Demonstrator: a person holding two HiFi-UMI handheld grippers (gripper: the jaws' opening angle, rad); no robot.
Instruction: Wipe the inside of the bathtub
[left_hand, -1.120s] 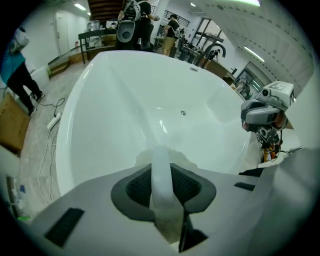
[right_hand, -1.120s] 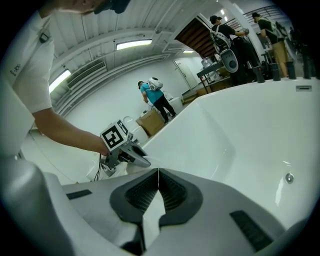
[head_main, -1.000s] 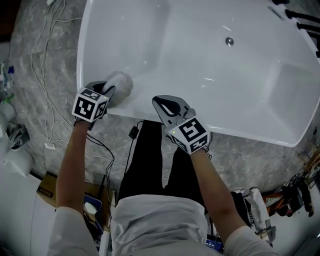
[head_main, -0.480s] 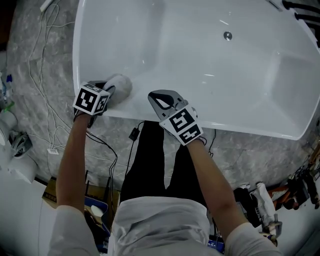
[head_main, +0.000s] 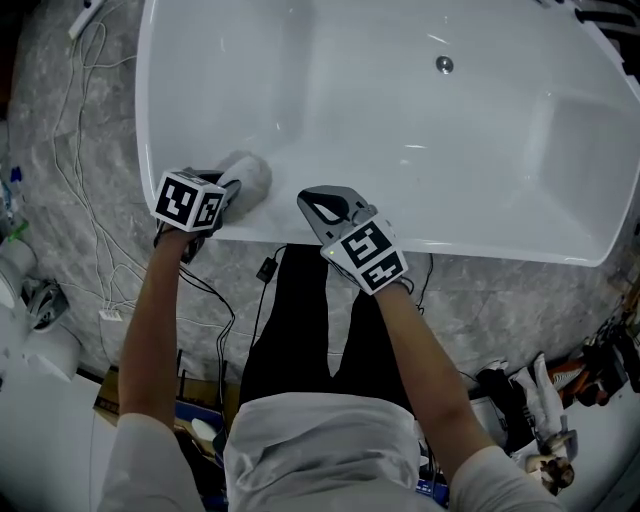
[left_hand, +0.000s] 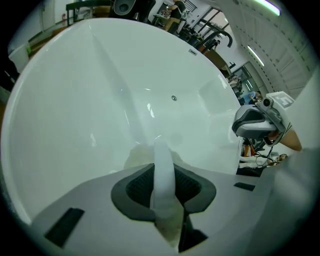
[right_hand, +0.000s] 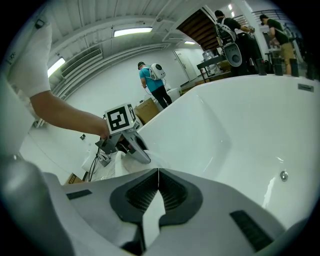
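On the floor (head_main: 60, 200) off the left end of the bathtub (head_main: 420, 150), loose cables (head_main: 90, 150) trail across the stone, well clear of the work. The left claw (head_main: 225, 190) sits at the tub's near rim, close to the near-left corner. Its own view shows the two jaws pinched onto a pale strip of the cloth (head_main: 252, 172), and the rest of the cloth bunches out ahead of them. That bunch lies against the white surface just inside the near rim, where the rim rolls over into the inner wall, so the wiping tool is in hand and in contact with the tub. A little to the right, the right claw (head_main: 325, 205) hangs over the same near rim with its jaws closed flat together and nothing between them. It seems to be taking no part in the wipe. Further right the basin opens out: the floor, the drain (head_main: 444, 64) toward the far side, and the stepped right end all look evenly white and glossy, with no streaks, suds or wet trail to mark a wiped patch from an unwiped one. As a judgement, then, the pictures give no sign of finished ground. The cloth is at the near-left corner only, and the left wall, the far wall, the floor round the drain and the whole right end are all left to cover, which will need long reaches from where the person stands.
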